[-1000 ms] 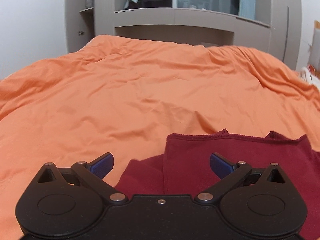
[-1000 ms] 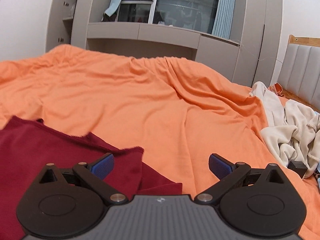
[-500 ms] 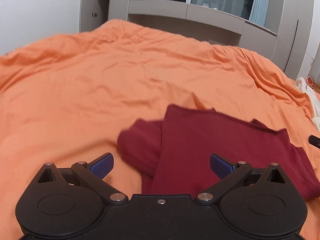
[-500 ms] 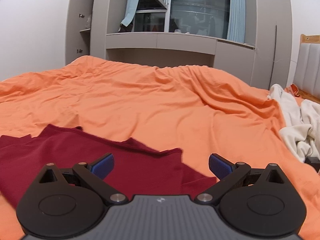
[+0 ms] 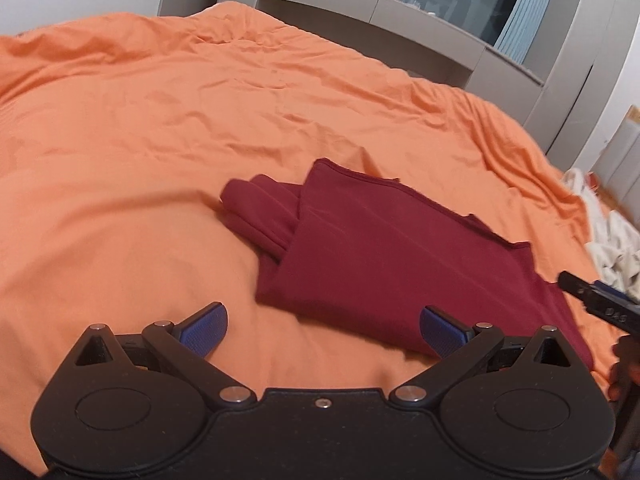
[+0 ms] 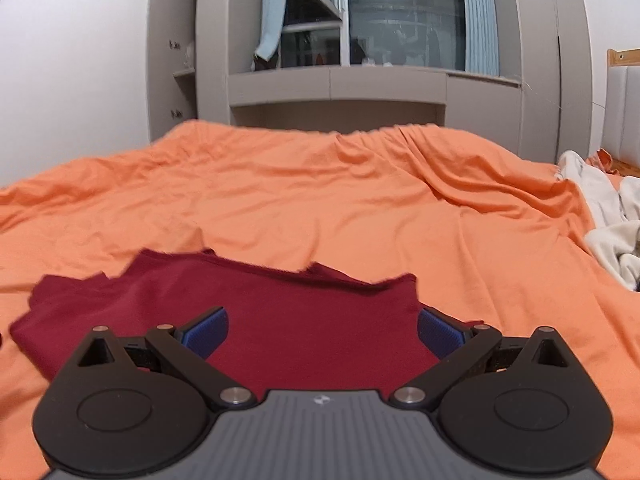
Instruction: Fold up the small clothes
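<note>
Bed with a rumpled orange duvet (image 5: 168,128), grey wardrobe (image 6: 340,88) behind it. The dark red garment (image 5: 392,256) lies folded flat on the duvet. Left gripper (image 5: 323,326) and right gripper (image 6: 322,328) both hover above it, fingers (image 6: 206,328) spread wide, holding nothing.

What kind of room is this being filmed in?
Most likely a bedroom. A wide bed under an orange cover fills the view, grey built-in cupboards frame a window behind it, and a dark red garment lies on the cover.
</note>
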`<state>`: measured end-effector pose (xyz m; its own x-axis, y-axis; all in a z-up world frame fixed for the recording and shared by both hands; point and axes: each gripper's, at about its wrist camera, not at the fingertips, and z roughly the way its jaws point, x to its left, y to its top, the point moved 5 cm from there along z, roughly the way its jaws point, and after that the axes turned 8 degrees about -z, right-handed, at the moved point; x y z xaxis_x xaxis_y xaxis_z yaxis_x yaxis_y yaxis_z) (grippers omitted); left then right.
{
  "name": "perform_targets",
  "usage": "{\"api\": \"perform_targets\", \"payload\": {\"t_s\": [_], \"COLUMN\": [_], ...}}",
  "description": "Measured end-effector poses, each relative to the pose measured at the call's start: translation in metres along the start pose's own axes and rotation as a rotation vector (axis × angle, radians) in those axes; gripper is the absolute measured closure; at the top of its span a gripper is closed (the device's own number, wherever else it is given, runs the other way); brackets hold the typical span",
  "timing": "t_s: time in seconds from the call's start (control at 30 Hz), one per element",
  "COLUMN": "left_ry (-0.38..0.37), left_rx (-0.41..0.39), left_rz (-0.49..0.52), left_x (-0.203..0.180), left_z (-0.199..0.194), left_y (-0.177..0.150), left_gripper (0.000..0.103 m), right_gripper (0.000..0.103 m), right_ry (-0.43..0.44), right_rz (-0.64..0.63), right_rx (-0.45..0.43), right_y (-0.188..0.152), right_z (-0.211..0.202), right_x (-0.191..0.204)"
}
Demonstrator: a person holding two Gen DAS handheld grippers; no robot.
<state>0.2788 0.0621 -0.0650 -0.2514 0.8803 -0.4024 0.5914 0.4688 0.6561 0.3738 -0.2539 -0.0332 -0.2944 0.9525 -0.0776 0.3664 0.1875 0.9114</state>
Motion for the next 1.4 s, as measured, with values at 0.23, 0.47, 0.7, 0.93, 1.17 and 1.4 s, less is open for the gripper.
{"api": "perform_targets", "payload": {"t_s": [0.23, 0.47, 0.7, 0.93, 1.17, 1.4], "left_ry": [-0.105, -0.200, -0.224, -0.190, -0.152, -0.103], "left_rx": [-0.033, -0.001, 0.008, -0.042, -0.078, -0.068], "left_rz": [-0.010, -0.147, -0.150, -0.178, -0.124, -0.155], "left_x": [-0.005, -0.001, -0.008, -0.004, -0.006, -0.006], "left_z": [-0.011, 0.000, 0.024, 0.048, 0.053, 0.060], "left_y": [-0.015, -0.014, -0.010, 0.004, -0.001, 0.003], "left_gripper": [0.001, 0.001, 0.001, 0.001, 0.001, 0.001], "right_gripper": [0.000, 0.000, 0.000, 0.000, 0.000, 0.000], "right_ry": [0.060, 0.071, 0.077, 0.090, 0.077, 0.083], "right_rz": [-0.058, -0.108, -0.152, -0.193, -0.245, -0.238], "right_rx": [0.039, 0.068, 0.049, 0.029, 0.141, 0.139], "right_y": [-0.009, -0.026, -0.027, -0.025, -0.045, -0.047], "right_z": [0.003, 0.004, 0.004, 0.006, 0.027, 0.027], "right_x": [0.029, 0.046, 0.057, 0.070, 0.081, 0.081]}}
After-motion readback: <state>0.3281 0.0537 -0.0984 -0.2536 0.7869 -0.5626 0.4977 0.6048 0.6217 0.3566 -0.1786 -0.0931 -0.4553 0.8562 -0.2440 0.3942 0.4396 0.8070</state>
